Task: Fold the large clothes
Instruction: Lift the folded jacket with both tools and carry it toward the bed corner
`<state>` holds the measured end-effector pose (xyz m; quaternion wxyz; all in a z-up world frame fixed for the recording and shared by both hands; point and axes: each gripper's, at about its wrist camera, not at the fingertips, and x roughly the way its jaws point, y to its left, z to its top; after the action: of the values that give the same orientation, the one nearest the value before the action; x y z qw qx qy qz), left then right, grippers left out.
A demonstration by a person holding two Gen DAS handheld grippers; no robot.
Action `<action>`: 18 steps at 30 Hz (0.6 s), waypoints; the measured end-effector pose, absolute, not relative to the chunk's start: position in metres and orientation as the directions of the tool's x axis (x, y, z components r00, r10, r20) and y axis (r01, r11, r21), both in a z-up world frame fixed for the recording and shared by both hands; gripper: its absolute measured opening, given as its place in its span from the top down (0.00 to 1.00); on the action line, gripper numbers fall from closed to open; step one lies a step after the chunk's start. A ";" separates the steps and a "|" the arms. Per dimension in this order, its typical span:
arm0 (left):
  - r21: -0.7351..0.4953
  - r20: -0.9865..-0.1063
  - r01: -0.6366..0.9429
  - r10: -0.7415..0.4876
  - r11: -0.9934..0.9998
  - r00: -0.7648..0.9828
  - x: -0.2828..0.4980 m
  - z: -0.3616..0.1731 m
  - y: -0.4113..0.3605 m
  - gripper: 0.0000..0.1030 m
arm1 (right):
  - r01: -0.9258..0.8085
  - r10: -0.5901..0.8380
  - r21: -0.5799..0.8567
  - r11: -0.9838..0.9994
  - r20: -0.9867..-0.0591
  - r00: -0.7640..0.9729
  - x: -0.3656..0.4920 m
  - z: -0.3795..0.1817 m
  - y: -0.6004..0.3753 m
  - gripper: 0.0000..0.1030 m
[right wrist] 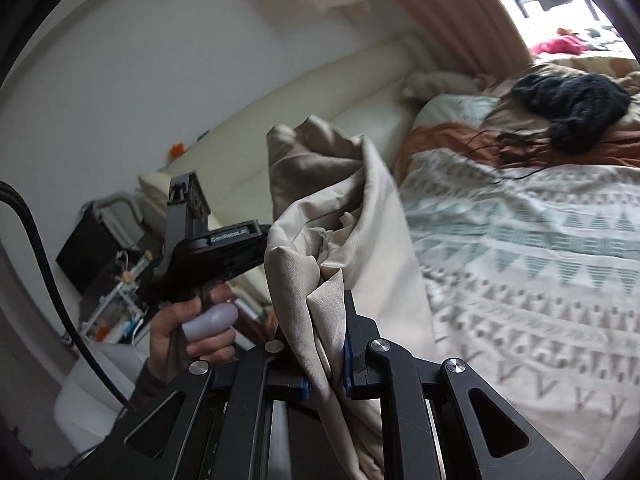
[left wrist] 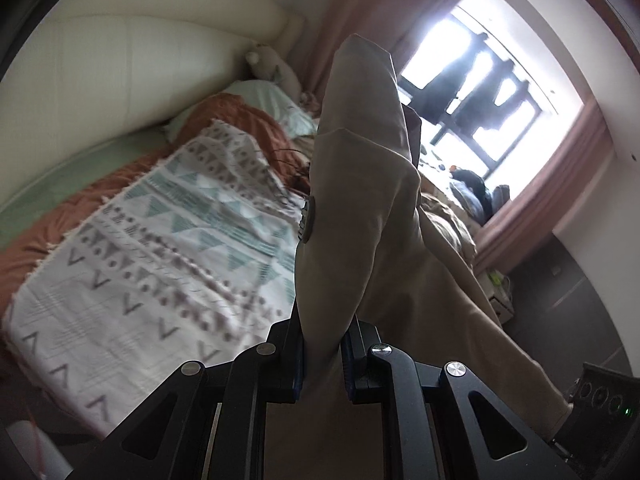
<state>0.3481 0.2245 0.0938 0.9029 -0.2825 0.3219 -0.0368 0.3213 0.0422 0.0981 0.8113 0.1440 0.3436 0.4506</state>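
In the left wrist view, a cream padded headboard (left wrist: 132, 60) curves across the left side, with a green sheet (left wrist: 68, 188) and a rust-orange blanket (left wrist: 240, 120) below it on the bed. A white throw with teal and grey triangle patterns (left wrist: 160, 248) lies spread over the bed. Further right, the left tool (left wrist: 323, 354) has its two fingers closed on a beige garment (left wrist: 352, 200), which rises up from the grip and hangs in the air above the bed, one fold trailing away to the lower right. Behind it, pink curtains (left wrist: 560, 184) frame a bright window (left wrist: 492, 72).

In the right wrist view, the person's left hand (right wrist: 192, 332) at the left holds the handle of the other tool, whose black body reaches the garment's edge. In the middle, the beige garment (right wrist: 320, 208) stands bunched and upright, held clear of the bed. The right tool (right wrist: 326, 364) pinches its lower folds between both fingers. To the right, the patterned throw (right wrist: 520, 260) covers the bed, and a black knitted item (right wrist: 572, 104) lies near the pillows at the far end.
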 end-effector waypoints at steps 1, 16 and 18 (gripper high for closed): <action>-0.523 -0.567 -0.132 -0.228 0.842 0.792 0.344 0.095 0.237 0.86 | -0.644 0.834 0.538 0.544 -0.431 0.343 0.320 0.098 0.057 0.88; -0.391 -0.574 -0.303 0.027 0.869 0.819 0.288 0.108 0.391 0.86 | -0.723 0.900 0.581 0.373 -0.416 0.130 0.307 0.088 0.243 0.88; -0.387 -0.579 -0.332 0.054 0.861 0.814 0.281 0.104 0.410 0.86 | -0.726 0.905 0.589 0.354 -0.412 0.107 0.304 0.086 0.262 0.88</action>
<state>0.2806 0.4098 0.1044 0.9209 -0.2424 0.2866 0.1046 0.3036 0.2616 0.0860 0.7342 0.1203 0.3717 0.5553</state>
